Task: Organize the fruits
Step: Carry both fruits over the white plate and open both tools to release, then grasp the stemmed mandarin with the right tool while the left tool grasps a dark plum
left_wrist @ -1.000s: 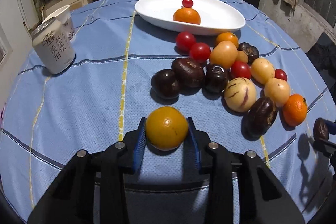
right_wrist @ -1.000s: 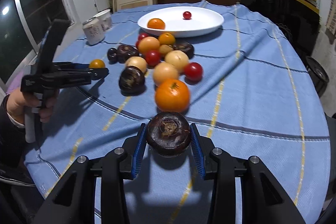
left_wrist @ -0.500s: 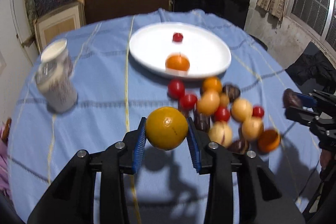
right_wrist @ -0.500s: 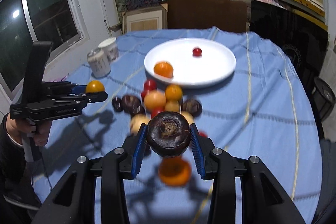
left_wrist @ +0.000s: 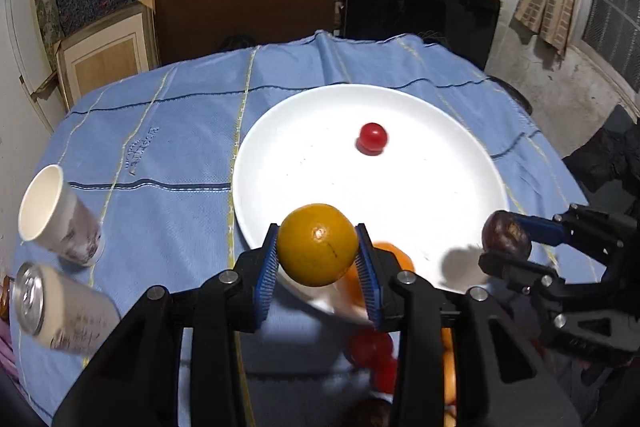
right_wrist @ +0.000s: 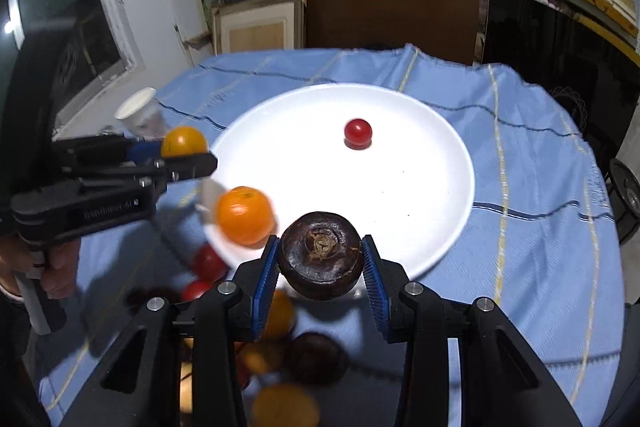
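My left gripper (left_wrist: 318,259) is shut on a yellow-orange citrus fruit (left_wrist: 318,245) and holds it over the near rim of the white plate (left_wrist: 304,147). My right gripper (right_wrist: 320,263) is shut on a dark brown mangosteen (right_wrist: 320,255), held above the plate's (right_wrist: 420,155) near edge. A cherry tomato (left_wrist: 373,138) and an orange (right_wrist: 245,215) lie on the plate. The right gripper with the mangosteen (left_wrist: 506,237) also shows at the right of the left wrist view. The left gripper with its fruit (right_wrist: 184,143) shows at the left of the right wrist view.
A paper cup (left_wrist: 56,215) and a drink can (left_wrist: 60,311) stand left of the plate on the blue tablecloth (left_wrist: 168,131). Several loose fruits, red tomatoes (right_wrist: 208,263) and dark ones (right_wrist: 316,357), lie blurred below both grippers. Shelves and boxes stand behind the table.
Both grippers rose and moved forward with their fruits, from above the fruit pile to the plate's near edge. The plate now fills the middle of both views.
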Demonstrator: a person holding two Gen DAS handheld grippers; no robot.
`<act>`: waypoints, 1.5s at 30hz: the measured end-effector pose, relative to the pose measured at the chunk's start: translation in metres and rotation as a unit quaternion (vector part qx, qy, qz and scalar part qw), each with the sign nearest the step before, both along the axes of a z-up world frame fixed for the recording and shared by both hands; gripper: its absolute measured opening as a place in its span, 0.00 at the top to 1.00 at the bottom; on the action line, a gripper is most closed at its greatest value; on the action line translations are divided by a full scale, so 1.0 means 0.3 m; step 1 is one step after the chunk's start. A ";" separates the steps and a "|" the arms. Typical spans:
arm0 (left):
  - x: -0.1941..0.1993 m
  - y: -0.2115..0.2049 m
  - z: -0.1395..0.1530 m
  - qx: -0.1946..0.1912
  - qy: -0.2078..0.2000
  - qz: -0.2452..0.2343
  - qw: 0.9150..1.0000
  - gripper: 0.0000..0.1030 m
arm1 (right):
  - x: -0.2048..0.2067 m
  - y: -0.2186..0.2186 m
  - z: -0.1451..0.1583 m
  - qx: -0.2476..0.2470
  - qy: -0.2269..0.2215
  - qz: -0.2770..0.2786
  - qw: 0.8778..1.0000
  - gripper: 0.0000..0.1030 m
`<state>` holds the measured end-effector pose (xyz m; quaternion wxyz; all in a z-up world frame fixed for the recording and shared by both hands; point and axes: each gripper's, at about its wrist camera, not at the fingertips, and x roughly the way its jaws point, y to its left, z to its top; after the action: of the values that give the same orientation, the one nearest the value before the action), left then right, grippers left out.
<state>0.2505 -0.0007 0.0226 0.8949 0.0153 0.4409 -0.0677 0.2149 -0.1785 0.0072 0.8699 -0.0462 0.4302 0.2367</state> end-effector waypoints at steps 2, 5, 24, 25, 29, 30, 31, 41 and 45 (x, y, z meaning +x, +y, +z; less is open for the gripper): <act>0.063 -0.002 -0.036 -0.003 0.014 0.001 1.000 0.65 | 0.037 0.007 -0.029 -0.005 0.004 -0.005 1.000 0.60; 0.113 0.001 -0.077 -0.015 0.035 0.017 0.999 0.57 | 0.061 0.013 -0.050 -0.013 0.004 -0.013 1.000 0.54; -0.353 0.015 0.006 0.015 -0.026 0.021 0.999 0.23 | -0.327 -0.174 0.002 0.038 -0.002 -0.046 0.998 0.43; -0.388 0.012 0.002 0.020 -0.029 0.019 0.999 0.22 | -0.365 -0.182 -0.004 0.040 0.000 -0.045 0.998 0.43; -0.506 0.020 -0.028 0.020 -0.026 0.020 0.999 0.19 | -0.481 -0.188 -0.032 0.040 0.011 -0.039 0.998 0.43; -0.528 0.025 -0.036 0.014 -0.024 0.020 0.999 0.19 | -0.505 -0.187 -0.041 0.039 0.014 -0.037 0.998 0.43; -0.558 0.034 -0.050 0.008 -0.020 0.024 0.999 0.19 | -0.532 -0.185 -0.049 0.040 0.017 -0.035 0.998 0.43; -0.714 0.075 -0.147 -0.011 0.012 0.039 0.999 0.19 | -0.617 -0.150 -0.117 0.016 0.028 -0.041 0.999 0.43; -0.716 0.073 -0.166 -0.003 0.021 0.041 0.999 0.19 | -0.621 -0.111 -0.131 -0.016 0.018 -0.035 0.999 0.43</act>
<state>0.0357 0.0211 -0.0272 0.8875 -0.0071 0.4596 -0.0326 0.0287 -0.2119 -0.0320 0.8691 -0.0409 0.4504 0.2005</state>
